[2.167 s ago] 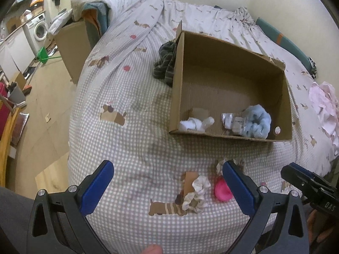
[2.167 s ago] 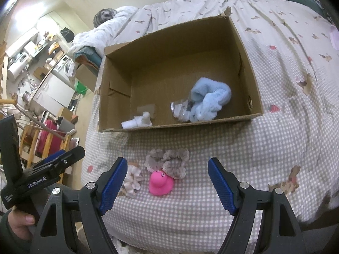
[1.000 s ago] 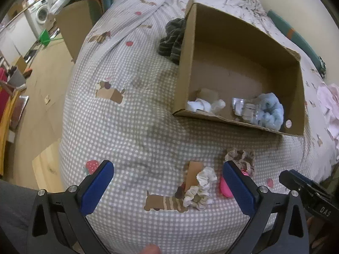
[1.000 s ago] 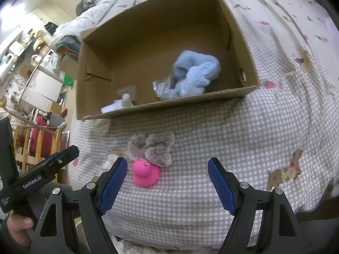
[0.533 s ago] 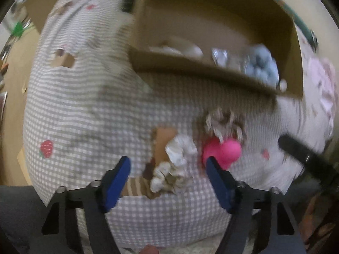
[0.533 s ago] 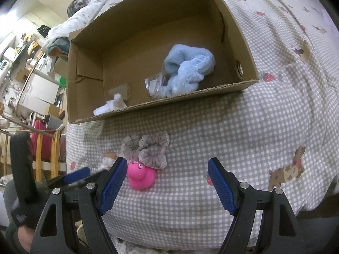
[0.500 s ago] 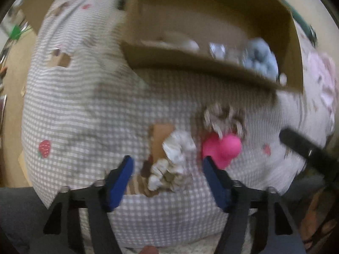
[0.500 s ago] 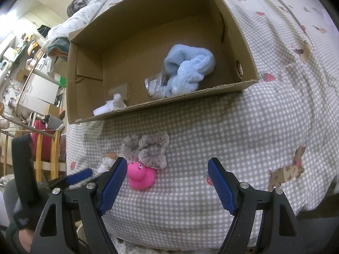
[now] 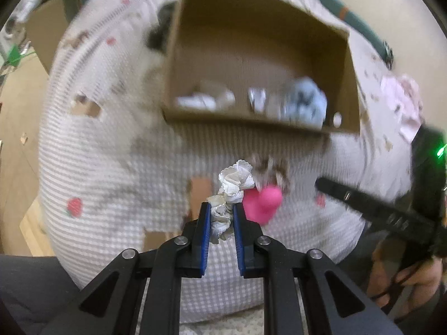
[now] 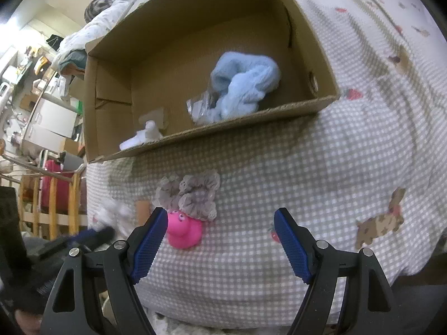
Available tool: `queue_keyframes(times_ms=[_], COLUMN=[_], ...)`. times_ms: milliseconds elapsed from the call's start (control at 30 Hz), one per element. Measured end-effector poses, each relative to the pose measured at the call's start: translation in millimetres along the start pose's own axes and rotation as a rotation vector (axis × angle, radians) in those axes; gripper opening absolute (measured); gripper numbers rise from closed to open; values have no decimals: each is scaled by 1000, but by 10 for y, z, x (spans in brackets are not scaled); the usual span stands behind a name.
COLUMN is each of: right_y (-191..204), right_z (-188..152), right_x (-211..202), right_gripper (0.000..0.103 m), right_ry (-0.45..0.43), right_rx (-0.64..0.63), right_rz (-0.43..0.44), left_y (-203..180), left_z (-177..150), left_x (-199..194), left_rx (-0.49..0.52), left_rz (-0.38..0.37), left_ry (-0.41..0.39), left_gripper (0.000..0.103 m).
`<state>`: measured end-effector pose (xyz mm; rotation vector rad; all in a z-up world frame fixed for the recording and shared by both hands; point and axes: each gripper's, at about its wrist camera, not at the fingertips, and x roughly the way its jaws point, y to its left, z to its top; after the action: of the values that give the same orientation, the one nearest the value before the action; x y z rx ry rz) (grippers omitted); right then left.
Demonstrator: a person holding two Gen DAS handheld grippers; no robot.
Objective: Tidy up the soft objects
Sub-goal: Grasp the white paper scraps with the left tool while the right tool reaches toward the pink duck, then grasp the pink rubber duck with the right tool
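My left gripper [image 9: 220, 212] is shut on a cream-white scrunchie [image 9: 233, 187] and holds it just above the checked bedspread, in front of the cardboard box [image 9: 251, 122]. A pink rubber duck [image 9: 262, 202] lies just right of it, with a grey scrunchie [image 9: 269, 167] behind. In the right wrist view my right gripper [image 10: 220, 240] is open and empty over the bedspread, with the pink duck [image 10: 184, 231] by its left finger and the grey scrunchie [image 10: 192, 192] beyond. The box [image 10: 212, 131] holds a light-blue fluffy item [image 10: 243, 86], a clear packet [image 10: 201, 106] and a white item [image 10: 139, 139].
A dark striped cloth [image 9: 159, 33] lies left of the box. Pink fabric [image 9: 402, 103] lies at the bed's right. The bed's left edge drops to a wooden floor [image 9: 16, 145]. A wooden chair and a red bag [image 10: 56, 184] stand beside the bed.
My left gripper has moved forward and shut on the cream-white scrunchie. My right gripper has stayed open and edged closer to the duck.
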<state>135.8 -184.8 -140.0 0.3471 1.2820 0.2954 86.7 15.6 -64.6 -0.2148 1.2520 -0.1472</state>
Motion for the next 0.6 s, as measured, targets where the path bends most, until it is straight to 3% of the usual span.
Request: queue_keyframes(times_ms=[133, 400, 500, 600], right_y=[32, 344, 416, 477], right_z=[-61, -103, -61, -56], right_x=[217, 646, 765, 827], right_gripper=[83, 82, 75, 54], right_ry=[126, 240, 264, 270], right_rx=[19, -26, -35, -70], right_rz=[117, 105, 82, 39], left_y=[49, 55, 61, 47], left_z=[64, 79, 78, 93], left_x=[-106, 16, 7, 24], left_rx=[-19, -24, -20, -17], left_rz=[50, 78, 80, 85], left_ry=[-48, -28, -36, -41], left_gripper=[14, 14, 14, 14])
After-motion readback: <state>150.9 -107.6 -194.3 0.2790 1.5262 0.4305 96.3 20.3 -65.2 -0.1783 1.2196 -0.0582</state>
